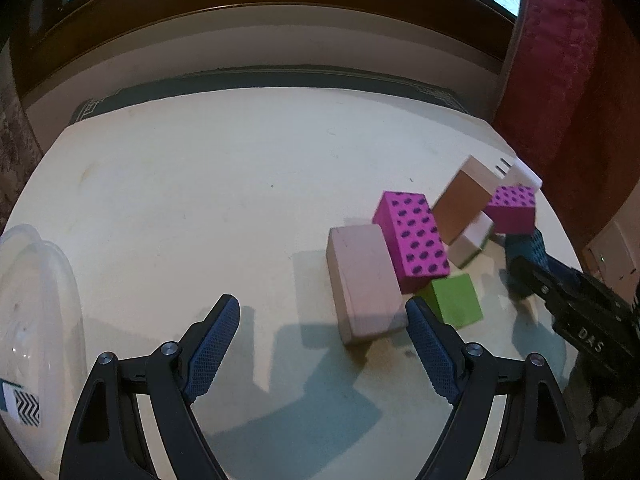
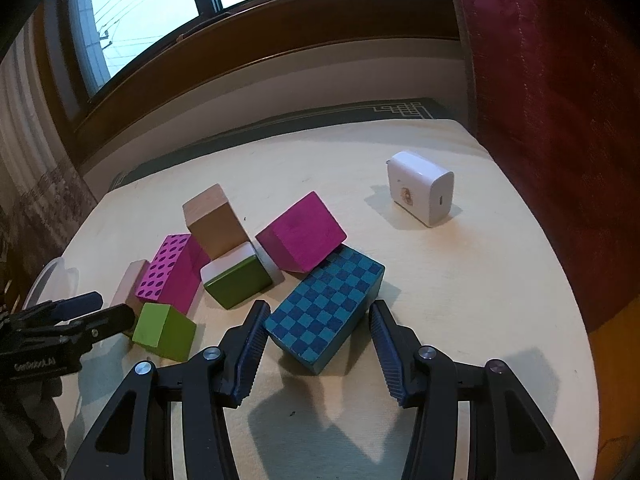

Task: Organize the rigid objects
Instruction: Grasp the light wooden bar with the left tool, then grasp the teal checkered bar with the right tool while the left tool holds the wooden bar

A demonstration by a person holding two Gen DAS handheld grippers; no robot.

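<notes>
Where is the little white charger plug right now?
In the right wrist view the white charger plug sits alone on the table, far right, beyond the pink block and the blue checkered block.

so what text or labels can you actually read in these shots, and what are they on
"DAS": white letters on the right gripper body, seen from the left wrist view; the rest is cut off.
"GenRobot.AI", or close to it: small blurred print on the left gripper body, not sure.
White charger: a small printed mark, too blurred to read.
Clear container: a zigzag pattern sticker, no words.
</notes>
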